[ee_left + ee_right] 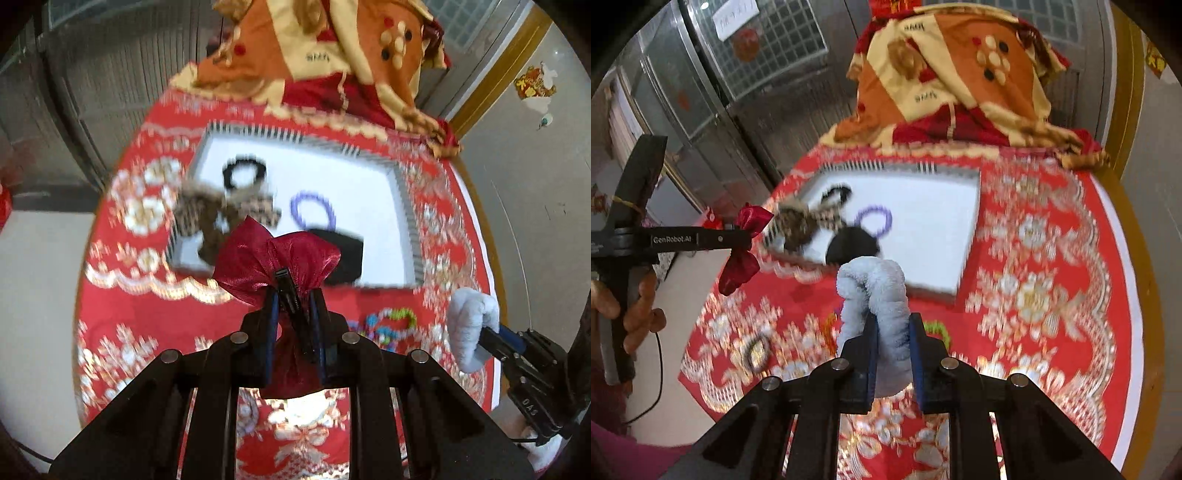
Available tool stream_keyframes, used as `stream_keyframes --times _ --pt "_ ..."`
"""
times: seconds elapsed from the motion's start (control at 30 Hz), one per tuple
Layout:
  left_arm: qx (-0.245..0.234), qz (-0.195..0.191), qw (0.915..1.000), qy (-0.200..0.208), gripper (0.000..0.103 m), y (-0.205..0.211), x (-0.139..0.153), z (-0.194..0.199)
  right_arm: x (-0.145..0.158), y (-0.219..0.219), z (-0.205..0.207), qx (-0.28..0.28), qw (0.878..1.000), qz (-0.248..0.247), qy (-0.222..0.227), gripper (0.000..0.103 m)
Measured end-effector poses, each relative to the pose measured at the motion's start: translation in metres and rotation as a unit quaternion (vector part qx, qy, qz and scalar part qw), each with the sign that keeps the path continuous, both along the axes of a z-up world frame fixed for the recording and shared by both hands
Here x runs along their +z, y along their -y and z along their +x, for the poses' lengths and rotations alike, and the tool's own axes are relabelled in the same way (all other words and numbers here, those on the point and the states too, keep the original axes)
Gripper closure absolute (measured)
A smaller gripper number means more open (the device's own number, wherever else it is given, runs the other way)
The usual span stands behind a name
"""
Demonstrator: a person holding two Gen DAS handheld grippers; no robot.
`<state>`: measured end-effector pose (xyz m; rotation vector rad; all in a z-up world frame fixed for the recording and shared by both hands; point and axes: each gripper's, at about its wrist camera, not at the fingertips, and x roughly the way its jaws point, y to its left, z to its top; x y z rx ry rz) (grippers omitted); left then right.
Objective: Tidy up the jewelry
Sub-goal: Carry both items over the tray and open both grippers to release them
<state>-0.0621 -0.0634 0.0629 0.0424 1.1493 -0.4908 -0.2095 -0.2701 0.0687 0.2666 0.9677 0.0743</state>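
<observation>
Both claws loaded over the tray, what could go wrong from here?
1. The left claw pinches the red bow clip by its narrow clip; it might twist loose.
2. The fluffy scrunchie in the right claw is soft and may slip.
3. The white tray is crowded on its near-left side; a drop could land on the leopard bow.

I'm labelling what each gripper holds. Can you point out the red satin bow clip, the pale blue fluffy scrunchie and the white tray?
red satin bow clip (258, 251), left wrist view, on the shiny upper loop.
pale blue fluffy scrunchie (875, 284), right wrist view, on its fuzzy top curve.
white tray (931, 229), right wrist view, on its bare floor.
</observation>
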Motion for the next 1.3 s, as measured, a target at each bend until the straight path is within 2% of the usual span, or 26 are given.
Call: stream_keyframes --times 0.23,0.57,0.83,1.3 --pt "0.004 0.01 0.9994 0.033 0.088 0.015 0.02 0.024 0.03 0.01 0.032 -0.009 0.999 -0.008 0.034 0.088" --pt "0.01 0.046 0.997 0.061 0.088 0.048 0.017 0.063 0.026 0.025 0.086 -0.014 0.999 0.001 0.031 0.088" --pt "0.02 0.056 0.9972 0.046 0.088 0.074 -0.011 0.104 -0.004 0.035 0.14 -0.02 1.0 0.0 0.006 0.088" --pt "0.035 0.054 0.9978 -0.018 0.088 0.106 -0.086 0.173 -0.08 0.047 0.214 -0.037 0.998 0.0 -0.054 0.088"
